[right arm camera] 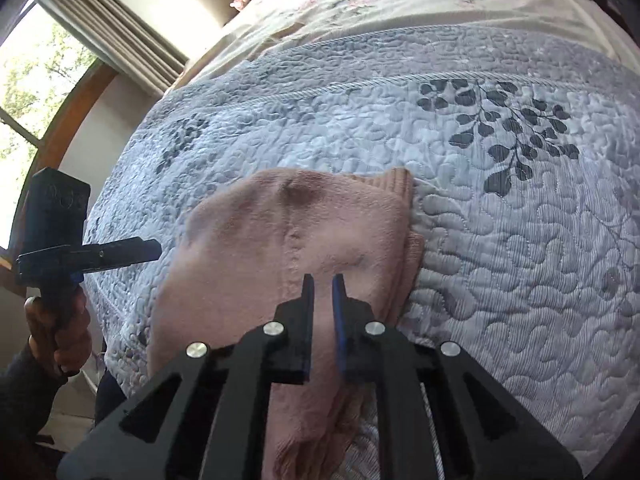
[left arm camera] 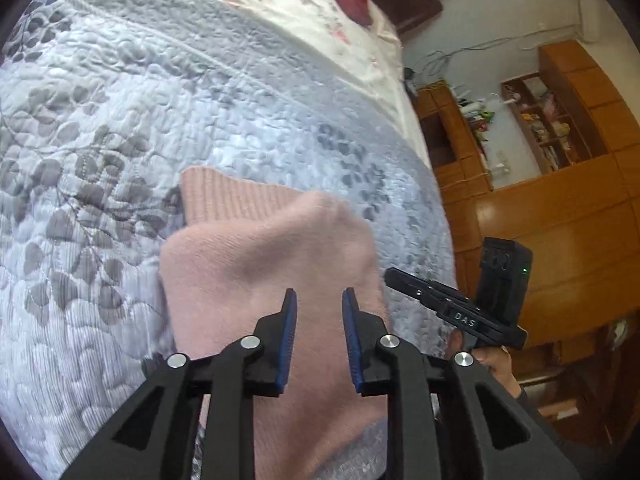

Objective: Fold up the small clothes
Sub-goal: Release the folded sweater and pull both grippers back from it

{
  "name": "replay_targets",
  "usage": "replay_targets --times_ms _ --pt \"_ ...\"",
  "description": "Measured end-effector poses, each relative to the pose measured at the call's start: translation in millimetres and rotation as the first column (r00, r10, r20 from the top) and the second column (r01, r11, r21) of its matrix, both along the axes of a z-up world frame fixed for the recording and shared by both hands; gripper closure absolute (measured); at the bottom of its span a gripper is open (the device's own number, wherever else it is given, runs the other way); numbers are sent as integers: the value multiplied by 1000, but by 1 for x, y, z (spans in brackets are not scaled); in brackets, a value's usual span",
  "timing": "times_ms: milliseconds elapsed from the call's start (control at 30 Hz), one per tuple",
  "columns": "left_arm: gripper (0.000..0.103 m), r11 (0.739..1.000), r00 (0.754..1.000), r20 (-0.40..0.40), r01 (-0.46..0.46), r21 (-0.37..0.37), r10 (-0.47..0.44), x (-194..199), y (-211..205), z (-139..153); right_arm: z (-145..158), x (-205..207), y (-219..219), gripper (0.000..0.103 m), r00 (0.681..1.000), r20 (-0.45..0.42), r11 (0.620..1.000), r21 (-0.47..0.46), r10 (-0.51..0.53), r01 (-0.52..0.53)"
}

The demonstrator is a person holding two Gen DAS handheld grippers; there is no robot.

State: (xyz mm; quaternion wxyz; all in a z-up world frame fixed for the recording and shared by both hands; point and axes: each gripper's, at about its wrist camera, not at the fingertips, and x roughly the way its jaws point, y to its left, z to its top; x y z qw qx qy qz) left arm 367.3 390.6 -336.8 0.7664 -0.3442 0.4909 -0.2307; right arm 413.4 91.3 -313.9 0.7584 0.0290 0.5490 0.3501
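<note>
Both hand-held grippers, left [left arm camera: 319,292] and right [right arm camera: 323,278], hover narrowly parted, empty, over pink knitwear [left arm camera: 256,264]; right view alone shows window [right arm camera: 24,80].

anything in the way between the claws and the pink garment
Nothing visible. The left claw and right claw both hang open directly over the pink garment, which lies on the quilted bedspread with only bare fabric beneath each claw.

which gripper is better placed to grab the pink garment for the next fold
Right, marginally: the right gripper, jaws slightly apart, hangs over the pink garment near its layered edge. The left gripper is open over its middle.
</note>
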Motion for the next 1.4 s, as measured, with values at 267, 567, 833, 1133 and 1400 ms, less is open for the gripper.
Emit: replay_targets --times_ms 267,567,833,1133,1400 --pt "101 981 996 -85 50 189 -35 -18 -25 -41 -29 -24 -1 103 998 -34 992 -117 48 -52" --pt "95 962 995 -82 72 264 -52 -47 -32 -35 -35 -55 4 103 994 -25 971 -213 105 -108" --pt "64 964 998 10 63 257 -68 -92 -42 2 -3 -101 -3 101 995 20 984 -146 102 -98" --pt "54 953 997 -71 29 300 -9 -119 -52 -26 -25 -119 -8 101 999 -15 972 -231 53 -54" --pt "18 845 993 75 -116 522 91 -206 -54 61 46 -197 -45 19 992 74 982 -152 -101 111"
